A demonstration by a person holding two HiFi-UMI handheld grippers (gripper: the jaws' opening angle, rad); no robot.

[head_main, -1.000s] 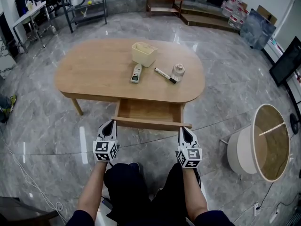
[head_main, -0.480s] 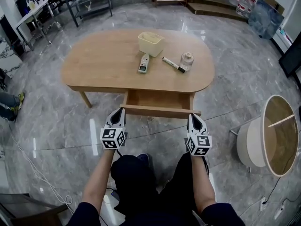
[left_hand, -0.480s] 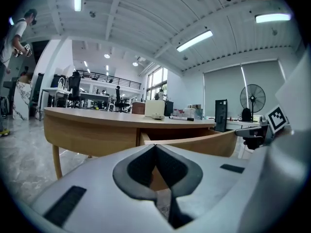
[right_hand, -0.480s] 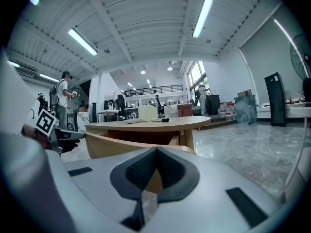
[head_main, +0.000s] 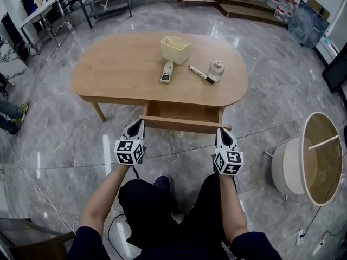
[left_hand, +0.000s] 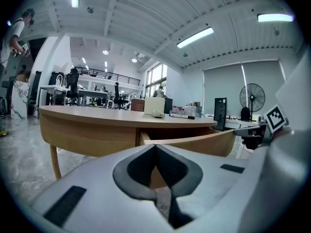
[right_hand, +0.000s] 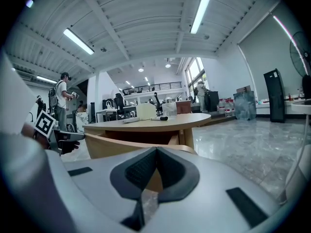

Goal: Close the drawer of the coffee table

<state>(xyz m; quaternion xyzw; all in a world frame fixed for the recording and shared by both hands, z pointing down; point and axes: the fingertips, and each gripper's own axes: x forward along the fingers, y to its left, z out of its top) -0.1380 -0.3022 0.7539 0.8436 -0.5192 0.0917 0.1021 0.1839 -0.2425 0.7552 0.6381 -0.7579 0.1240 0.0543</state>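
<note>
Both your left gripper point(head_main: 137, 123) and right gripper point(head_main: 221, 130), jaws clenched together on nothing, are pressing at the ends of the light wooden drawer point(head_main: 184, 124). It is sticking out of the oval wooden coffee table point(head_main: 119, 75) less than a second ago (closing is progressing), yet remains partly open.

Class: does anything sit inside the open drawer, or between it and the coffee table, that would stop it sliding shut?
Nothing visible does. The drawer shows only bare wood inside. The left gripper and right gripper, both shut, are at its front panel. The remote and marker lie on the tabletop, outside its path.
</note>
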